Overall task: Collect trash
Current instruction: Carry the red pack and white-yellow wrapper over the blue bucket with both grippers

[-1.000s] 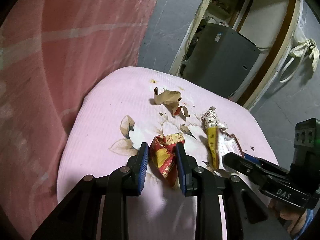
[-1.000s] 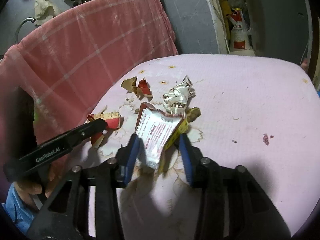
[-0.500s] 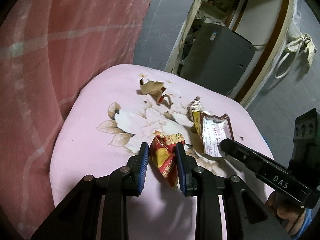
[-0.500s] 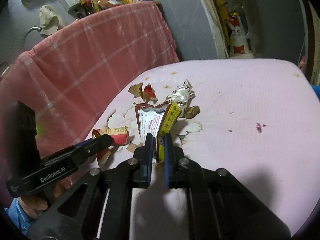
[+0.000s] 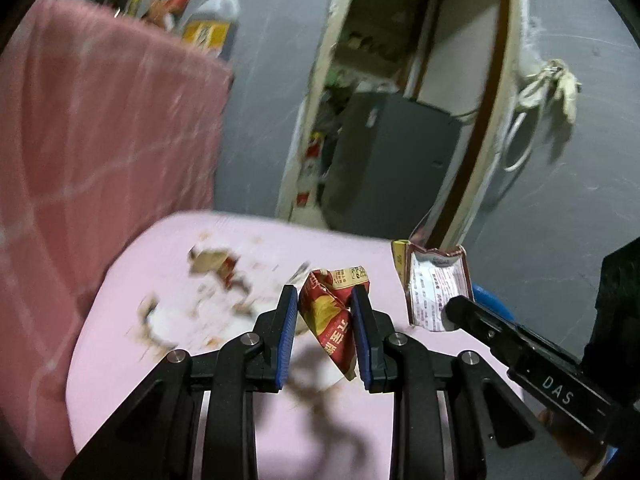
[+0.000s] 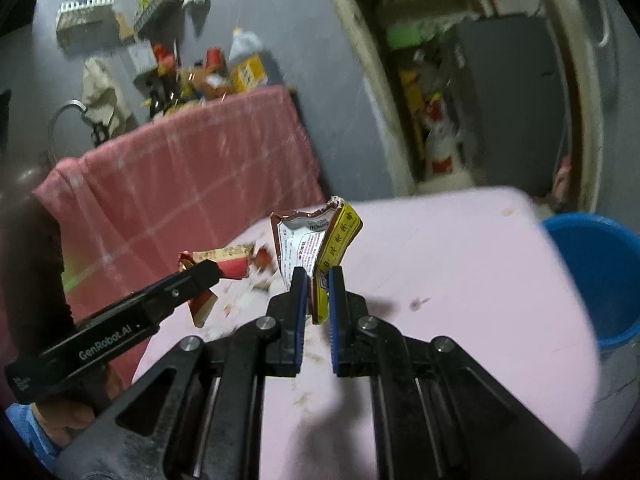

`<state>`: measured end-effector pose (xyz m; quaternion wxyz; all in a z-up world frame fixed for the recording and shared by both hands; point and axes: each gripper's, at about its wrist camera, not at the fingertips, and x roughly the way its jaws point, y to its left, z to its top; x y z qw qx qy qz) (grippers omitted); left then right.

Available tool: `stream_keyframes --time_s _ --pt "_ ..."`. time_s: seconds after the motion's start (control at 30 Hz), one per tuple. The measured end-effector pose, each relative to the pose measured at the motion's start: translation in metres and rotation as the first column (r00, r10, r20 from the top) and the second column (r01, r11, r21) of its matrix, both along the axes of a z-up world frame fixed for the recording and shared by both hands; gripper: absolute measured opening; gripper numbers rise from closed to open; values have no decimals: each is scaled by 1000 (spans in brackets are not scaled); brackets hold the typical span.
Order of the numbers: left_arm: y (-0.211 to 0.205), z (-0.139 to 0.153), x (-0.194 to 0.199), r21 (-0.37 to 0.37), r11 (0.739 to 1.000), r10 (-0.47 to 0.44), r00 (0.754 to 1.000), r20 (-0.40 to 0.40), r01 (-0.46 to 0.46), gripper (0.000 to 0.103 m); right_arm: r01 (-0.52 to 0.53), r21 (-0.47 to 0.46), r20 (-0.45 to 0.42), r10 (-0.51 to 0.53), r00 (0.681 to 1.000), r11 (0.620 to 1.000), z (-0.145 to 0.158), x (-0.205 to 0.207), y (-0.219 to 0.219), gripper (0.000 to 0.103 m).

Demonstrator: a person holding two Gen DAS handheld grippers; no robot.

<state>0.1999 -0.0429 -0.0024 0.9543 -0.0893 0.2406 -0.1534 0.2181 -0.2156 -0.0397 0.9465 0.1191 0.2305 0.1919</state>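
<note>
Wrappers are in both tongs now. The left tongs point(image 5: 325, 322) are clenched on a red crumpled wrapper point(image 5: 330, 320), which hangs clear above the pink cushion point(image 5: 168, 368). The right tongs point(image 6: 318, 300) have just been closing and now pinch a white and yellow packet point(image 6: 316, 248) by its lower end, so that it stands up between the pads, also off the cushion.

As I judge it, the task is about in the middle. Two pieces are picked up but not yet thrown away; a blue bucket point(image 6: 600, 272) stands beside the right edge of the cushion and seems the likely place for them. At the far left part of the cushion a torn brown scrap point(image 5: 212, 262) and small crumbs are left to collect. A red checked cloth point(image 6: 192, 184) hangs behind the far edge.
</note>
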Motion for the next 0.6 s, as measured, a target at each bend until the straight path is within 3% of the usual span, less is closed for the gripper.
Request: stream_keyframes --time_s 0.2,0.37,0.6 --pt "-42 24 3 26 997 -75 989 130 73 23 88 -18 126 -85 988 996 29 -17 -38 10" --pt "-78 40 3 23 990 -138 965 223 136 23 186 -41 224 -172 959 982 49 -28 -71 10" --pt "-127 51 14 24 981 -194 940 280 195 23 297 -45 308 -270 912 954 63 -34 -116 10"
